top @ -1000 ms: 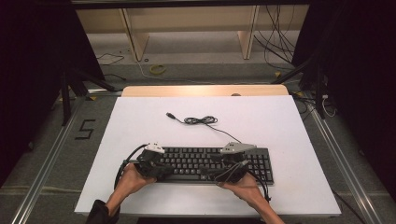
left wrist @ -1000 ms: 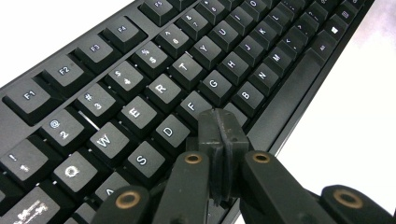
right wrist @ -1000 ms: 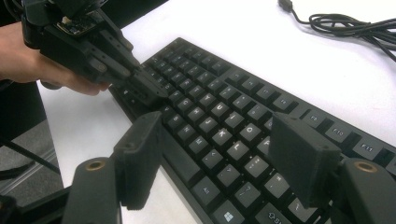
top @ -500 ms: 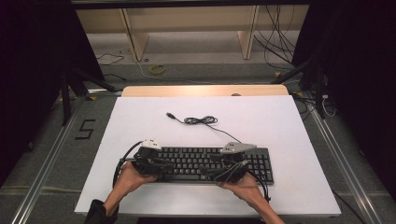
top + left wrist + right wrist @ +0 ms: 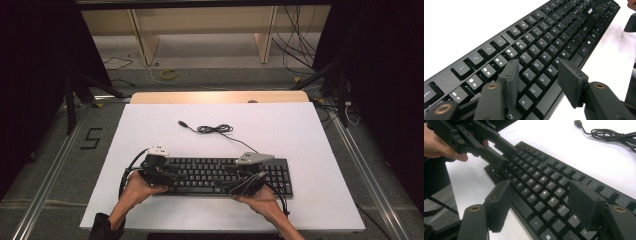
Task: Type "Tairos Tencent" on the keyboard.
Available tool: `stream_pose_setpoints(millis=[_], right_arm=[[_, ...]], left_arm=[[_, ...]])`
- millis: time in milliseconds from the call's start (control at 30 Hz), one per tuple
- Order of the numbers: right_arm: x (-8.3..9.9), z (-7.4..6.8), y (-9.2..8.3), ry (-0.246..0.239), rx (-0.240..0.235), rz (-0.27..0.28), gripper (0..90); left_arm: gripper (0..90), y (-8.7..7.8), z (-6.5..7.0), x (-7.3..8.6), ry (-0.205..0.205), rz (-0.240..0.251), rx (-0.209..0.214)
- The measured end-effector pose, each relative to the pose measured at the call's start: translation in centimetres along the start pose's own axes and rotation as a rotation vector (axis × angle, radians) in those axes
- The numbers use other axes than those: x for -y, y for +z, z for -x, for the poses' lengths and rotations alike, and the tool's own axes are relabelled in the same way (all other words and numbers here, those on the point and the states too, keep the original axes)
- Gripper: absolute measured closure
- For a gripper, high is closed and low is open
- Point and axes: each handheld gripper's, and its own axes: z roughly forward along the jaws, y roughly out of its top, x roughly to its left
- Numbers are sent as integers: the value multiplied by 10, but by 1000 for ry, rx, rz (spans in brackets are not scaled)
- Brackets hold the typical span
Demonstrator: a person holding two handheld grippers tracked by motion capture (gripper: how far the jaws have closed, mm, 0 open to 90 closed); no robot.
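Observation:
A black keyboard (image 5: 220,175) lies flat near the front edge of the white table (image 5: 300,135). Its cable (image 5: 215,129) runs back to a loose coil with a USB plug. My left gripper (image 5: 162,175) hovers over the keyboard's left end. In the left gripper view (image 5: 540,80) its jaws have just been opening and stand apart above the letter keys, gripping nothing. My right gripper (image 5: 242,184) is over the keyboard's right half. In the right gripper view (image 5: 542,205) its jaws are wide apart, one off the front edge and one over the keys.
Bare white tabletop (image 5: 150,125) spreads behind and beside the keyboard. Beyond the far edge a wooden shelf frame (image 5: 200,30) stands on grey floor with loose cables (image 5: 300,35). Metal rails (image 5: 55,165) run along both sides of the table.
The left gripper has shifted slightly at the keyboard's left end and its jaws look wider apart. The keyboard, cable and right hand have stayed where they were.

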Motion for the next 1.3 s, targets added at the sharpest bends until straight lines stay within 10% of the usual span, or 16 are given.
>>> stream_pose_setpoints(millis=[1300], right_arm=[[-2, -4, 3, -4, -16, 1, 358]], left_arm=[[349, -2, -19, -5, -52, 45, -34]])
